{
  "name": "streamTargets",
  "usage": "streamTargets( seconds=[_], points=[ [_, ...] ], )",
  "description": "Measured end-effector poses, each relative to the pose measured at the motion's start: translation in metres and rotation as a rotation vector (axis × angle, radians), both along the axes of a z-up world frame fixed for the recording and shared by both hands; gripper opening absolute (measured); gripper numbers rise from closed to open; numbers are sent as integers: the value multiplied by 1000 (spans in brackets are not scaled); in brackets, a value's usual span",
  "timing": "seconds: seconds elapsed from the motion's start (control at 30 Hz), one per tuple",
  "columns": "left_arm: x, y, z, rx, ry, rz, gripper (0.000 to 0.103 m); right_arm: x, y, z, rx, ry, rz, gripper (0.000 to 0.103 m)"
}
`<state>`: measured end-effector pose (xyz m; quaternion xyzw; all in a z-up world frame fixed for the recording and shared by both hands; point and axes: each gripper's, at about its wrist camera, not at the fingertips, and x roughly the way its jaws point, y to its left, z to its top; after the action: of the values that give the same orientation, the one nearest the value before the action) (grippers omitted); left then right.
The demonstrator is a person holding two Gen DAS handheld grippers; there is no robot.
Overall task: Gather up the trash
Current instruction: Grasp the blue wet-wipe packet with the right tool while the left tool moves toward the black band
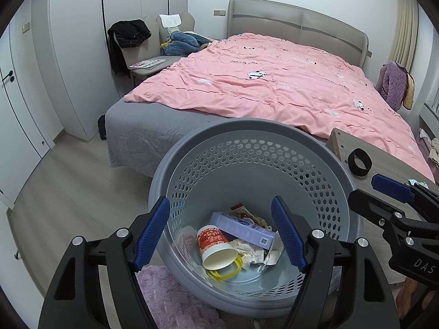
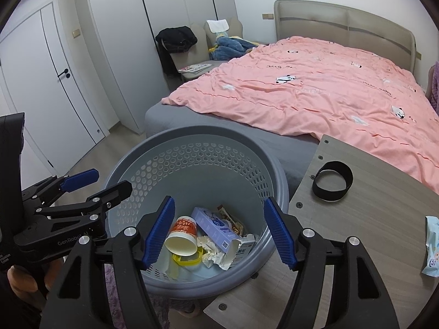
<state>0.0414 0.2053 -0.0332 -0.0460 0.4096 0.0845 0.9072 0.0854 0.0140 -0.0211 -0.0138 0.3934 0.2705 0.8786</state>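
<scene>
A grey perforated basket (image 1: pixel 247 137) (image 2: pixel 192 134) stands on the floor between the bed and a wooden table. At its bottom lie a red-and-white paper cup (image 1: pixel 216 246) (image 2: pixel 182 235), a purple box (image 1: pixel 241 229) (image 2: pixel 214 226), crumpled tissue (image 1: pixel 249 252) (image 2: pixel 212 249), a yellow ring (image 1: pixel 227 272) (image 2: pixel 189 259) and a snack wrapper (image 2: pixel 230 219). My left gripper (image 1: pixel 221 205) (image 2: pixel 104 182) hangs open over the basket's left side, with nothing between its fingers. My right gripper (image 2: pixel 219 203) (image 1: pixel 376 194) is open and empty above the basket's right side. A light-blue packet (image 2: pixel 432 246) lies on the table.
The wooden table (image 2: pixel 356 233) sits right of the basket and carries a black band (image 2: pixel 332 181) (image 1: pixel 359 162). Behind is a bed with a pink duvet (image 1: pixel 260 82). A purple rug (image 1: pixel 170 296) lies under the basket's near side. White wardrobe doors (image 2: pixel 55 82) line the left.
</scene>
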Motion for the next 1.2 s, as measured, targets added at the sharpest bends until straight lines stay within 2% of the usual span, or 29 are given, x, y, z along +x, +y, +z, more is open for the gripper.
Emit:
streamTargets(
  seconds=[0.3,0.53,0.93,1.2],
  points=[
    [-4,-14,4,10,8,-27,73,-6,-13,2,19,6,-12,67],
    [-5,-35,7,21,6,-63,73,-12,-39,6,32,-3,-57,69],
    [1,-89,9,10,20,-169,73,-24,-120,7,27,-10,-214,71],
    [15,-130,5,-3,42,-243,73,-25,-191,-1,2,-4,-381,74]
  ],
)
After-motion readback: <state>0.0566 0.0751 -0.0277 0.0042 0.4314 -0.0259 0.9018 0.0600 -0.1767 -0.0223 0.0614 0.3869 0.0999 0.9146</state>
